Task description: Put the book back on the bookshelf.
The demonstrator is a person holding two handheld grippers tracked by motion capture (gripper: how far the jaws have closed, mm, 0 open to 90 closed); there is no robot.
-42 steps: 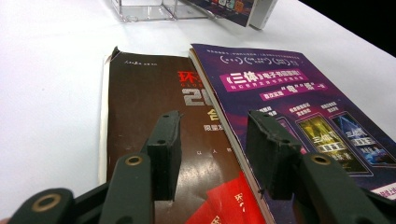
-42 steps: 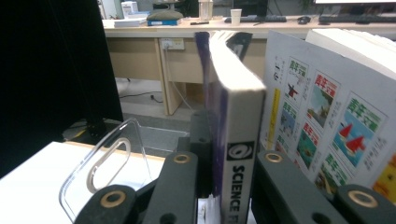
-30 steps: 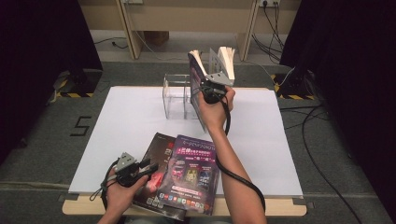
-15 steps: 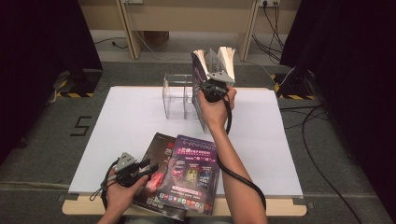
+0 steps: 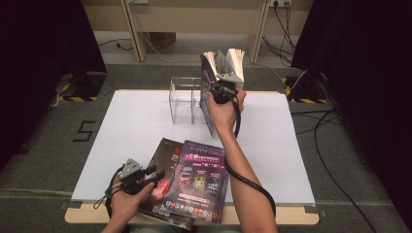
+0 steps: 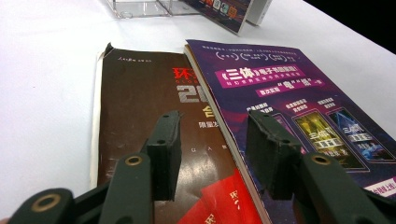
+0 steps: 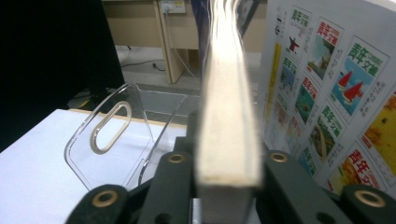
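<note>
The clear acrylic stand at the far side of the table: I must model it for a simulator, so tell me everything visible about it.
The clear acrylic stand looks like see-through plastic, with upright panels dividing it into open slots. In the right gripper view its end panel has rounded corners and an oval cut-out handle. It stands upright on the white table, far of centre. The held book is right beside it; whether they touch is unclear.

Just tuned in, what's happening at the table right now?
The right tool is clamped on a magazine, its jaws having just been closing, and holds it upright beside the clear rack. The left tool hangs open above two magazines lying overlapped at the table's near edge.
</note>
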